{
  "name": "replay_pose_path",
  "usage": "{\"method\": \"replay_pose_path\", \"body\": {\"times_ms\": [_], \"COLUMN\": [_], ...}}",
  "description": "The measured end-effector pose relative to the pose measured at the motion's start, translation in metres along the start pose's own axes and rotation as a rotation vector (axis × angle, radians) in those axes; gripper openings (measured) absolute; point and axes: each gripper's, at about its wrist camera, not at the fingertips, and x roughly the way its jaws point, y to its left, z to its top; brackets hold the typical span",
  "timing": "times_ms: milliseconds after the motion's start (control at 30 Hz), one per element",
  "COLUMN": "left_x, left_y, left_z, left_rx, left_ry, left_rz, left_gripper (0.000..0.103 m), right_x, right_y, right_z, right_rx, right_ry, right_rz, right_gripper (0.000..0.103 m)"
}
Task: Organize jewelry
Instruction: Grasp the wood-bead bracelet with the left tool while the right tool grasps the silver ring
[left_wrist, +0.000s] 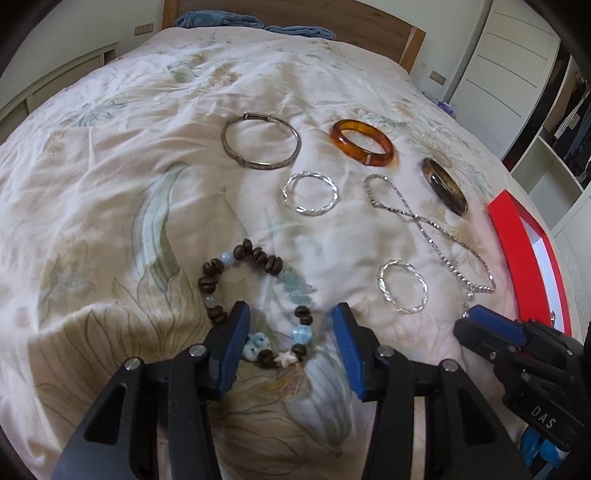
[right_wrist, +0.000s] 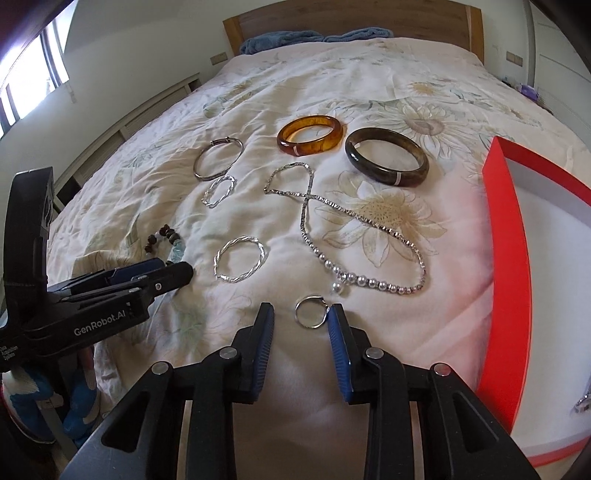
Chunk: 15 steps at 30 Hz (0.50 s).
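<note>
My left gripper (left_wrist: 291, 310) hangs open over a brown and blue beaded bracelet (left_wrist: 266, 258) on the floral bedspread. The bracelet's right side lies between the pads, which do not press on it. My right gripper (right_wrist: 301, 310) is open around a small silver ring (right_wrist: 310, 326) that lies close to its right finger. Beyond lie a pearl and chain necklace (right_wrist: 369, 282), two twisted silver hoops (left_wrist: 310, 213) (left_wrist: 382, 286), a silver bangle (left_wrist: 264, 166), an amber bangle (right_wrist: 314, 147) and a dark bangle (right_wrist: 388, 177). A red box (right_wrist: 506, 258) with a white floor sits at the right.
The bed's wooden headboard (right_wrist: 351, 18) and blue folded towels (right_wrist: 288, 38) are at the far end. The left gripper (right_wrist: 177, 267) shows at the left in the right wrist view. White cupboards (left_wrist: 517, 55) stand to the right of the bed.
</note>
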Motion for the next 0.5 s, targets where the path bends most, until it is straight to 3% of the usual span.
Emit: {"method": "replay_pose_path", "body": {"times_ms": [100, 200, 300, 500], "left_x": [0.002, 0.002, 0.000, -0.010], "left_y": [0.002, 0.002, 0.002, 0.003], "left_z": [-0.001, -0.001, -0.002, 0.001], "left_rx": [-0.004, -0.004, 0.006, -0.007], "left_ry": [-0.005, -0.012, -0.022, -0.034], "left_rz": [-0.008, -0.013, -0.005, -0.019], "left_gripper": [0.035, 0.023, 0.011, 0.010], "right_x": [0.003, 0.007, 0.007, -0.002], "right_y": [-0.001, 0.000, 0.001, 0.001], "right_z": [0.002, 0.002, 0.001, 0.002], "right_rx": [0.002, -0.002, -0.011, -0.013], "right_ry": [-0.006, -0.002, -0.004, -0.020], "right_rz": [-0.004, 0.003, 0.006, 0.029], "right_gripper": [0.029, 0.017, 0.017, 0.017]}}
